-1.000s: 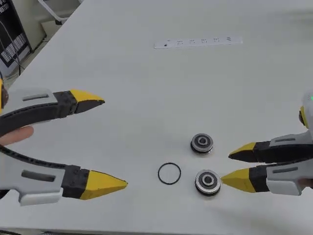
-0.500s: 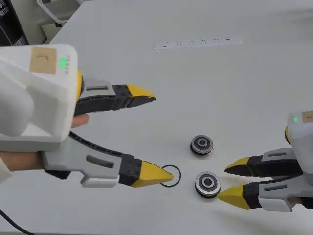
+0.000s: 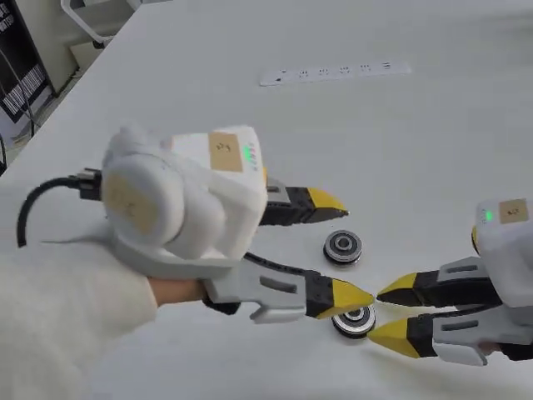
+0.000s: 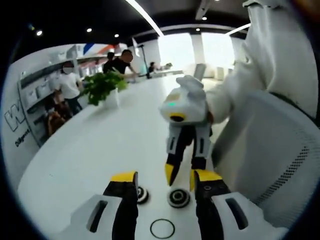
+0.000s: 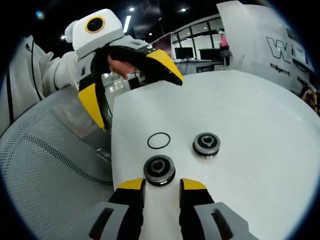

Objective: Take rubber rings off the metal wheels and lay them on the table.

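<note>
- The right gripper [image 3: 377, 312] is empty, with its jaws a narrow gap apart. It points at the near wheel [image 3: 354, 319] at its 9 o'clock.
- The left gripper [image 3: 350, 250] is empty and spread wide. Its lower tip crowds that wheel, so a clash could send the wheel skidding.
- A loose ring [image 5: 158, 140] lies on the worktop [image 5: 260, 125].
- The far wheel [image 3: 343, 247] sits at 12 o'clock.

A white wall [image 5: 250, 35] carries big letters beginning "W", with a smaller line beginning "Diligent" beneath; the rest is cut off. A barcode label [image 3: 23, 86] shows stripes only.
</note>
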Tool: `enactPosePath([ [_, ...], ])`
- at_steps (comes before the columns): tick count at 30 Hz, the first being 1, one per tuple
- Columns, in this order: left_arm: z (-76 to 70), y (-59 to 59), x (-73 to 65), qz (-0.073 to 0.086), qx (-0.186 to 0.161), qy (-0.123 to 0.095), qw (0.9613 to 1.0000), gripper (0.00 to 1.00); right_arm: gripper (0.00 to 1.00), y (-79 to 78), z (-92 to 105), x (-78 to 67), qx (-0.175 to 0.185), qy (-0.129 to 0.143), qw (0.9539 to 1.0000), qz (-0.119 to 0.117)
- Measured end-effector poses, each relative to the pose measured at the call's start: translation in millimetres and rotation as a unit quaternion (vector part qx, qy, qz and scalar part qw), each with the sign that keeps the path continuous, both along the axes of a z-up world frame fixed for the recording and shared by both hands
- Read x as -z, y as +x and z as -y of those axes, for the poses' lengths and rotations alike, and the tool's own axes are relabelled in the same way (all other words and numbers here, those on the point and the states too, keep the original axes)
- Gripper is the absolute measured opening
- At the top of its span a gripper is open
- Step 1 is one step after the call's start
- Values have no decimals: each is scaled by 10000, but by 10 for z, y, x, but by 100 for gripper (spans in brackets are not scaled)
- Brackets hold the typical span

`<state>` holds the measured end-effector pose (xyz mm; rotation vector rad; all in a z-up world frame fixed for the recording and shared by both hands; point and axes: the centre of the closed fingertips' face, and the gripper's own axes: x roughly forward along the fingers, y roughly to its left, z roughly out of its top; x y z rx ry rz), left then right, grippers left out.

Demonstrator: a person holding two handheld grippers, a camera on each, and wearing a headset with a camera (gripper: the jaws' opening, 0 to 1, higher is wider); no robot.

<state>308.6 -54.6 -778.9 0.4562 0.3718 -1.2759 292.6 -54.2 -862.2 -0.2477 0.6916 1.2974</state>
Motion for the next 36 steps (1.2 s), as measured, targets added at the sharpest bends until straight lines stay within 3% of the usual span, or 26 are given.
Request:
enactPosePath([
  [3,33,-7,136,-168,-83,-58,9998,43,22,-11,-8,7,-31,-8,10000,22],
  [6,16,3,329,-244,-194,82,9995,39,21,-15,-9,18,-64,-29,10000,54],
  [8,13,-5,407,-319,-226,62,9992,34,21,-15,-14,20,-65,-16,10000,44],
  [10,8,-15,472,-474,-297,71,9984,32,20,-15,-17,22,-70,-11,10000,48],
  [13,-9,-22,590,-380,-242,282,9986,27,19,-12,-25,30,-77,-6,10000,54],
  [16,-11,-22,635,-418,-282,299,9983,20,18,-19,-34,34,-83,-3,9999,63],
  [20,-34,-37,700,-417,-279,416,9979,19,16,-36,-35,50,-84,7,9999,75],
  [21,-24,-49,694,-522,-299,340,9976,19,15,-38,-32,55,-82,5,9999,70],
  [25,-43,-73,717,-585,-281,378,9972,18,14,-31,-32,63,-76,-1,9999,78],
  [32,-38,-85,713,-677,-287,250,9970,15,13,-34,-38,64,-82,6,9999,73],
  [36,-45,-86,713,-734,-304,204,9966,14,0,6,4,68,-11,3,9999,133],
])
